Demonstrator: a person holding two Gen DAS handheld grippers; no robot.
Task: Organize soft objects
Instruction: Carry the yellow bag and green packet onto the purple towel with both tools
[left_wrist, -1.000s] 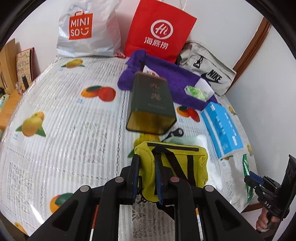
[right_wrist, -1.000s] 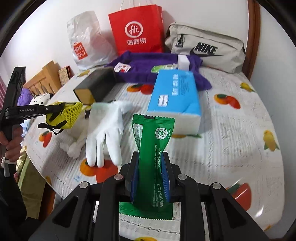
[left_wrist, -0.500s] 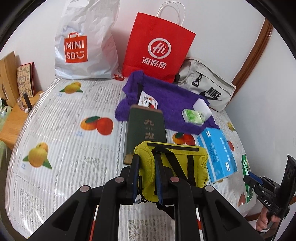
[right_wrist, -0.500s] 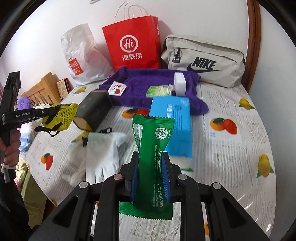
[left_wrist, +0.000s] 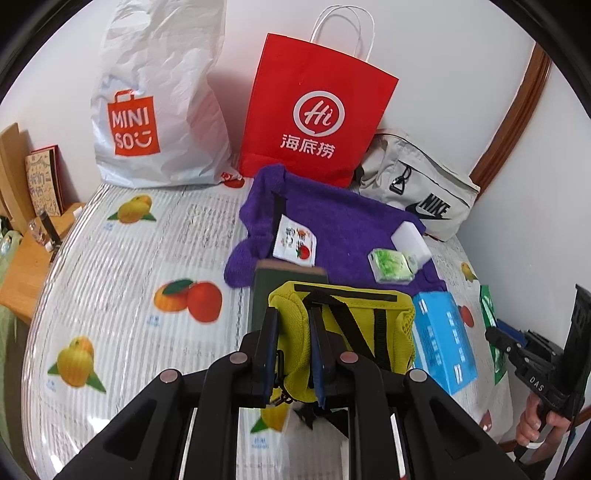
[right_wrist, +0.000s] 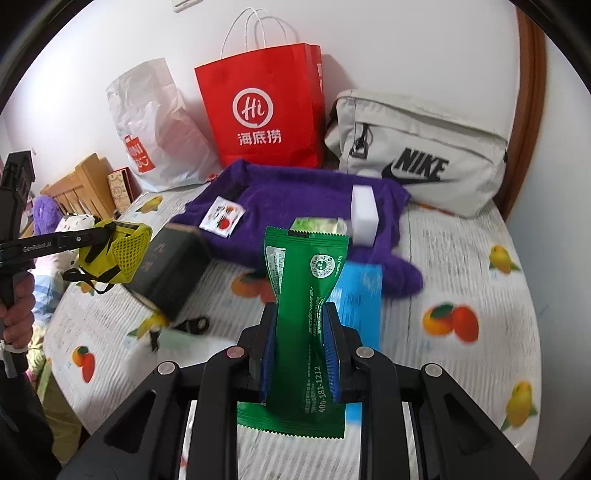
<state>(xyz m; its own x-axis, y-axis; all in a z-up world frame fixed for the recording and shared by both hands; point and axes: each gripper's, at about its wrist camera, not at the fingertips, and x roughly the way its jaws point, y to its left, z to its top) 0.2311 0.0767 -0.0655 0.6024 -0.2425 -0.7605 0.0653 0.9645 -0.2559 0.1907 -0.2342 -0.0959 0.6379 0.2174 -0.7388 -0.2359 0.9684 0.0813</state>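
Grip is tight in both hands: the left gripper pinches a yellow mesh fabric pouch with black straps, the right gripper clamps a green foil sachet, both held above the fruit-print tablecloth. Landmark: the purple fleece towel. On it lie a white sponge block and a small fruit-printed packet. Only the left view shows the whole blue tissue pack beside the towel; only the right view shows the dark green box fully.
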